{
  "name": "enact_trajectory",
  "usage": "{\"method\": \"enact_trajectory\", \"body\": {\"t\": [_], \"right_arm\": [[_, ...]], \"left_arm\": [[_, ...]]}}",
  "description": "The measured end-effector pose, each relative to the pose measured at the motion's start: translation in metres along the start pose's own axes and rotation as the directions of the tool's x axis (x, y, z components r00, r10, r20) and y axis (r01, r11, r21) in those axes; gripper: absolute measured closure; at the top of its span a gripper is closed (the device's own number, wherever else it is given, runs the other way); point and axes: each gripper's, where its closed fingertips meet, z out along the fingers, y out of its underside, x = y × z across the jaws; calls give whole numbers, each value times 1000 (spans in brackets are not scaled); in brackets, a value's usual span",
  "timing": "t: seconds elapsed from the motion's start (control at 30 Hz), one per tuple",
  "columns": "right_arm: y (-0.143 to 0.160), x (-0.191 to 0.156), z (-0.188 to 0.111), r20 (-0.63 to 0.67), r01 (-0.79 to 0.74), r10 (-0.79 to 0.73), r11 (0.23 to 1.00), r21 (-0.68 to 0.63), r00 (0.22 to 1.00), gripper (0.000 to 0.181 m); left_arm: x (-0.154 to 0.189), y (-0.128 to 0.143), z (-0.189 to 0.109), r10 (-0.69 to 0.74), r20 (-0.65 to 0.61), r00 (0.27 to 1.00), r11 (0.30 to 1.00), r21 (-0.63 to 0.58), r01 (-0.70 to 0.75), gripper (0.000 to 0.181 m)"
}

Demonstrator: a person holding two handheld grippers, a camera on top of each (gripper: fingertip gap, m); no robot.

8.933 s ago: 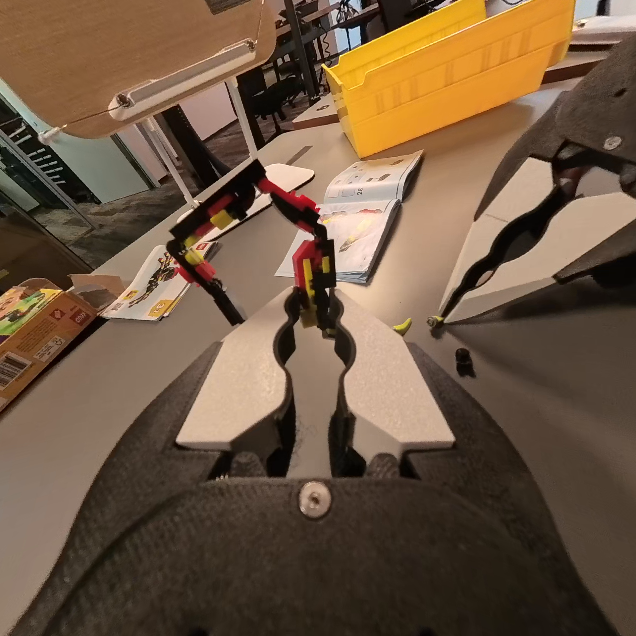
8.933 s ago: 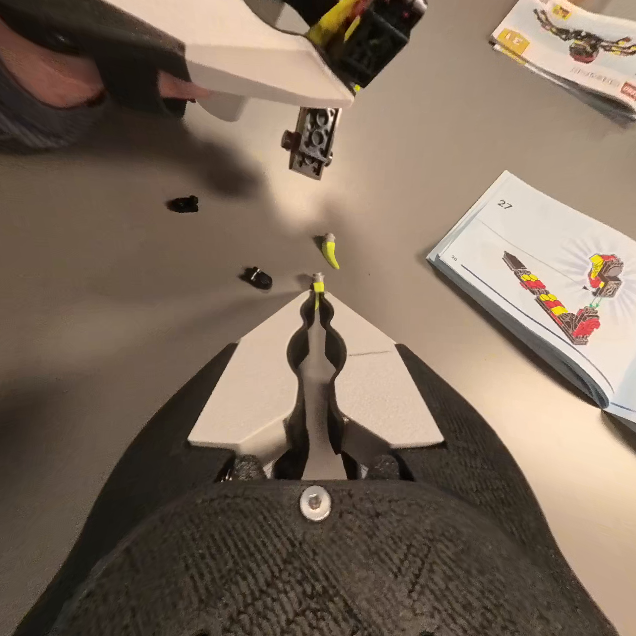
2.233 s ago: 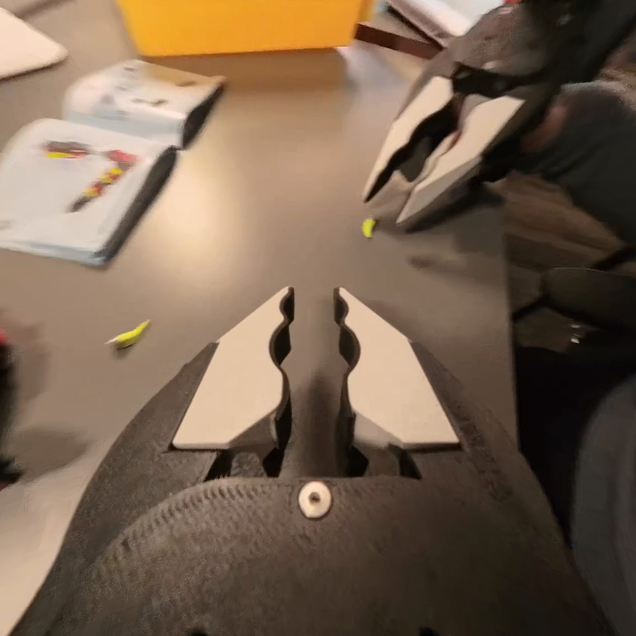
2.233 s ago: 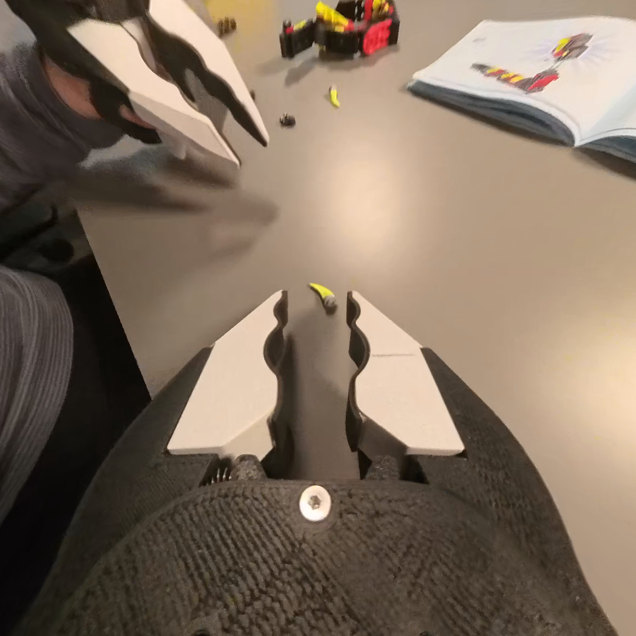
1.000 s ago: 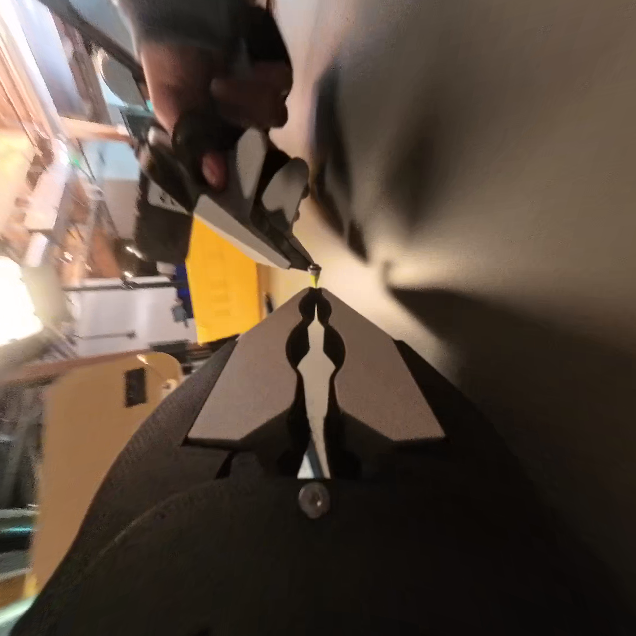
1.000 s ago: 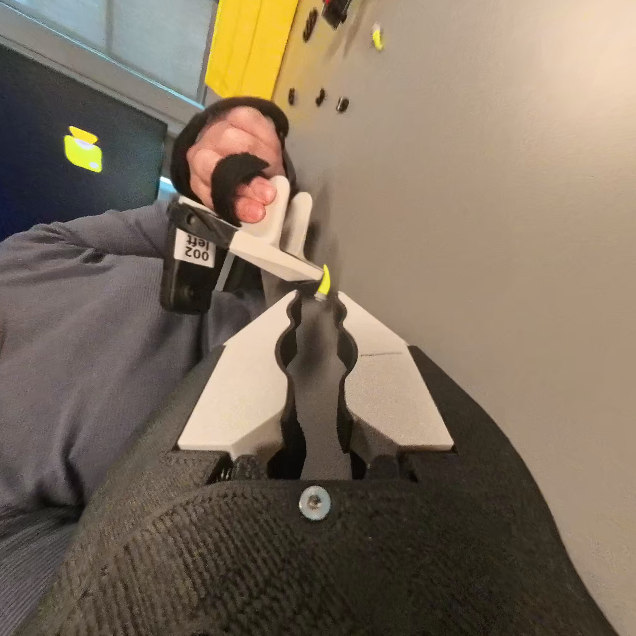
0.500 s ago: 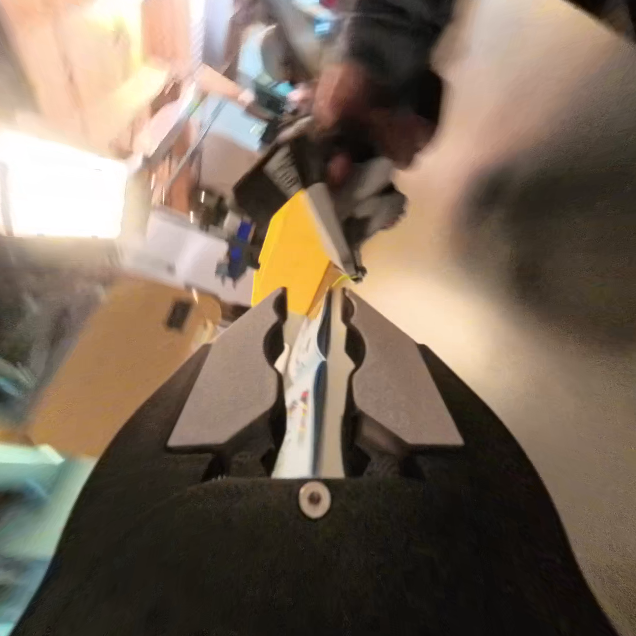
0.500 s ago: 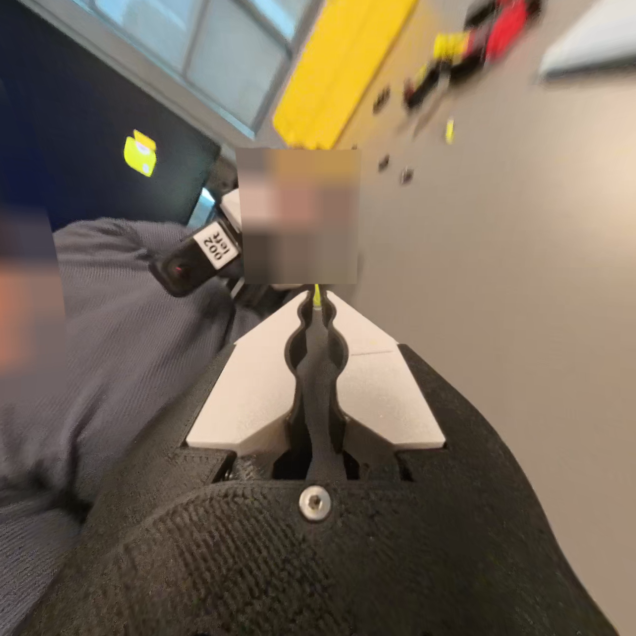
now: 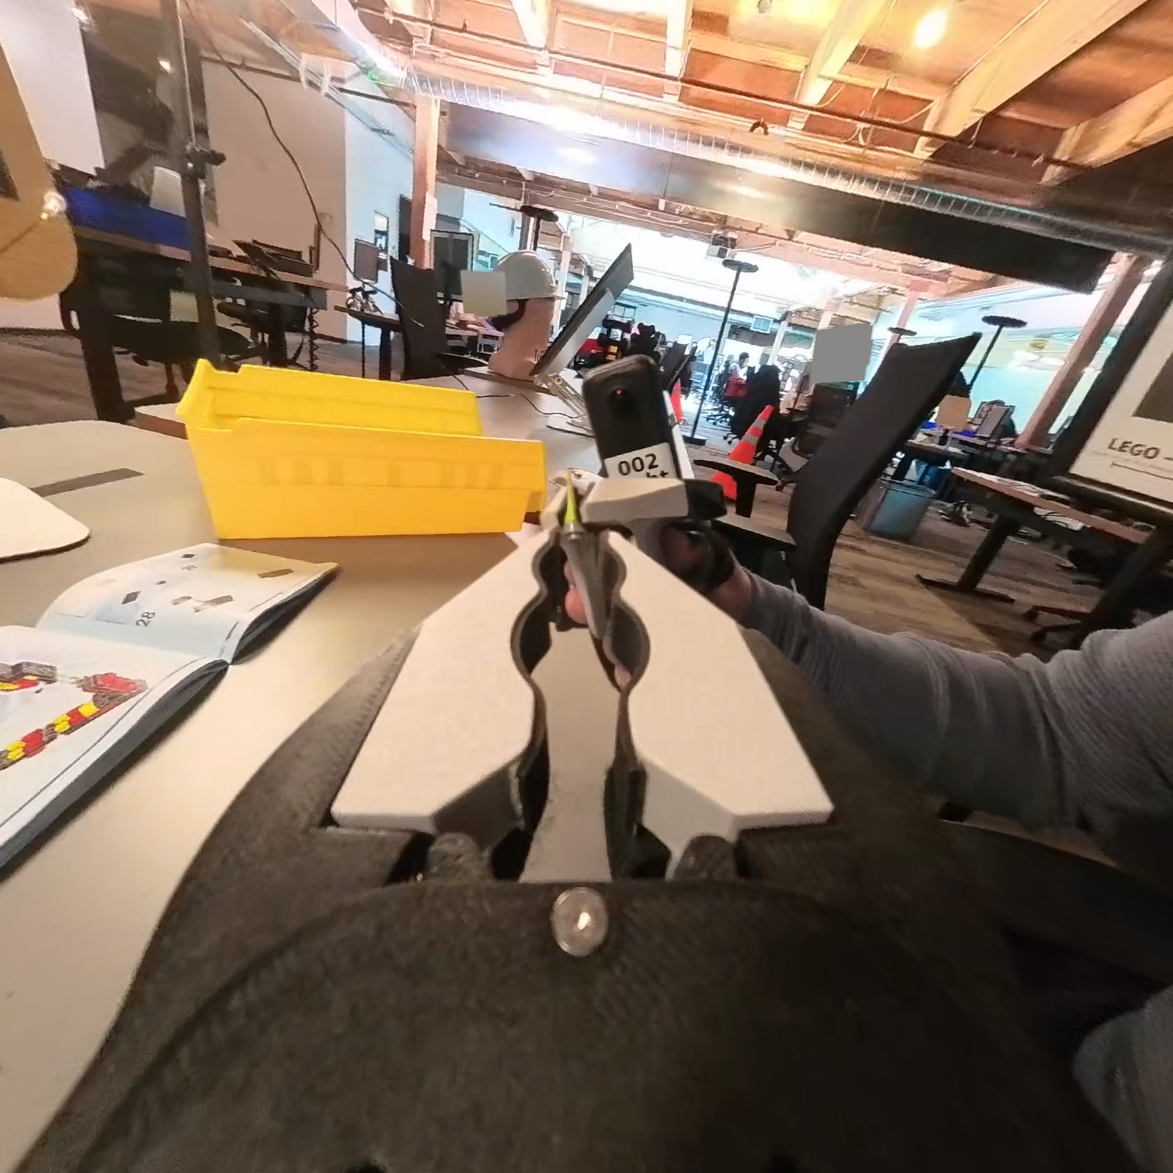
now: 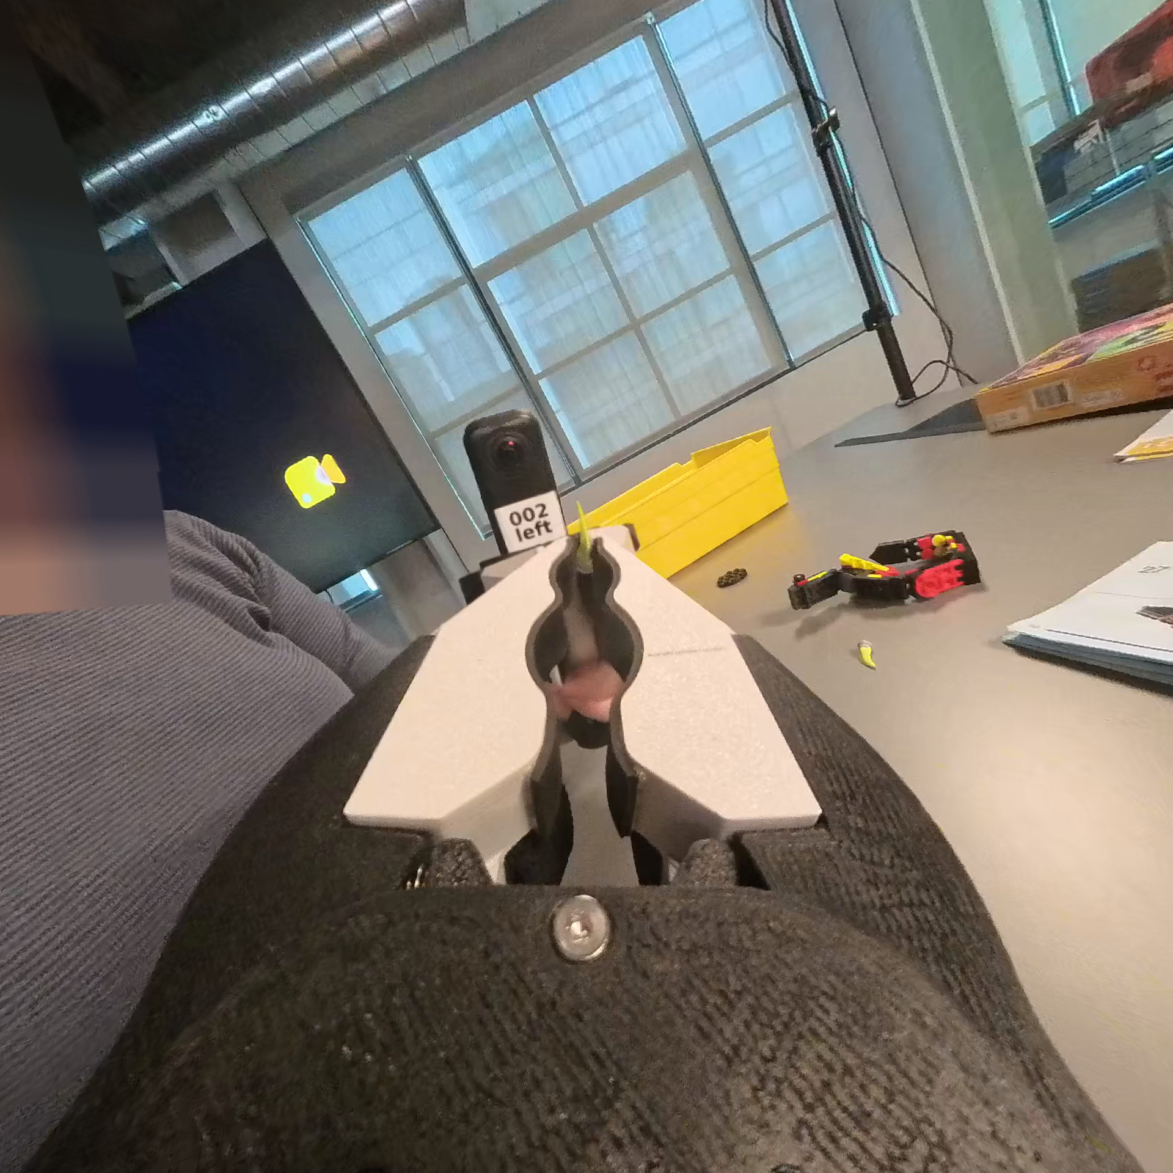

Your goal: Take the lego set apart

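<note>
A small yellow-green lego claw piece (image 9: 569, 504) is held in the air between both grippers, which meet tip to tip at right angles. My right gripper (image 10: 583, 558) is shut on the claw piece (image 10: 581, 530), whose point sticks up above the tips. My left gripper (image 9: 579, 538) is closed to a narrow gap at the piece's lower end. The black, red and yellow lego model (image 10: 888, 577) lies on the grey table (image 10: 952, 730), away from both grippers. A loose yellow claw (image 10: 866, 654) and a small dark piece (image 10: 732, 577) lie near it.
A yellow bin (image 9: 355, 470) stands at the back of the table and also shows in the right wrist view (image 10: 698, 508). An open instruction booklet (image 9: 127, 635) lies to the left. A cardboard box (image 10: 1079, 381) sits far right. A person's grey sleeve (image 9: 952, 698) is to the right. My left and right fingertips are right by each other.
The left gripper, open half a second ago, has closed on the claw piece that the right gripper holds. Both views have swung level. The model held 8.9 s ago now lies on the table.
</note>
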Motion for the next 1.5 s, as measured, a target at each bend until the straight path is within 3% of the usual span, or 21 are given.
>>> {"method": "enact_trajectory", "body": {"t": [0.3, 0.4, 0.47, 0.53, 0.6, 0.67, 0.93, 1.1, 1.2, 1.27, 1.33, 1.4, 1.5], "right_arm": [[6, 4, 6, -26, 24, -25, 1000, -19, 999, 179], [6, 12, 9, -87, -1, 0, 1000, -14, 996, 179], [0, 18, 9, -124, -85, 91, 995, 48, 988, 179], [-4, 22, 9, -123, -189, 203, 975, 119, 971, 179], [-3, 24, 11, -110, -268, 287, 950, 163, 951, 179], [-1, 24, 14, -84, -325, 345, 926, 193, 935, 179], [6, 25, 24, -20, -435, 452, 868, 240, 892, 179], [11, 33, 23, -117, -325, 353, 923, 205, 928, 178], [10, 41, 13, -275, -12, 39, 995, 100, 961, 163], [15, 49, 5, -386, 270, -284, 958, -92, 878, 157], [21, 56, -1, -396, 539, -643, 766, -350, 656, 156], [22, 62, -3, -306, 691, -899, 438, -575, 315, 156], [23, 63, 3, -53, 684, -984, -78, -725, -168, 153]], "left_arm": [[-6, 4, -7, -71, -23, 997, 997, -13, 71, 179], [-13, 6, -11, 58, 62, 996, 998, -29, -56, 176], [-20, 7, -14, 278, 165, 946, 960, -89, -266, 161], [-26, 2, -19, 499, 269, 824, 866, -145, -478, 161], [-25, -5, -21, 627, 315, 712, 777, -184, -602, 163], [-25, -3, -19, 674, 313, 669, 737, -220, -639, 163], [-33, -2, -19, 717, 342, 608, 694, -271, -666, 174], [-40, 5, -22, 679, 318, 661, 734, -303, -608, 175], [-46, 7, -27, 595, 309, 742, 801, -300, -518, 175], [-49, 11, -30, 496, 287, 820, 859, -302, -414, 175], [-52, 17, -33, 377, 259, 889, 903, -316, -291, 175], [-51, 22, -34, 269, 222, 937, 927, -325, -189, 175], [-51, 28, -36, 166, 198, 966, 932, -351, -88, 175]]}}
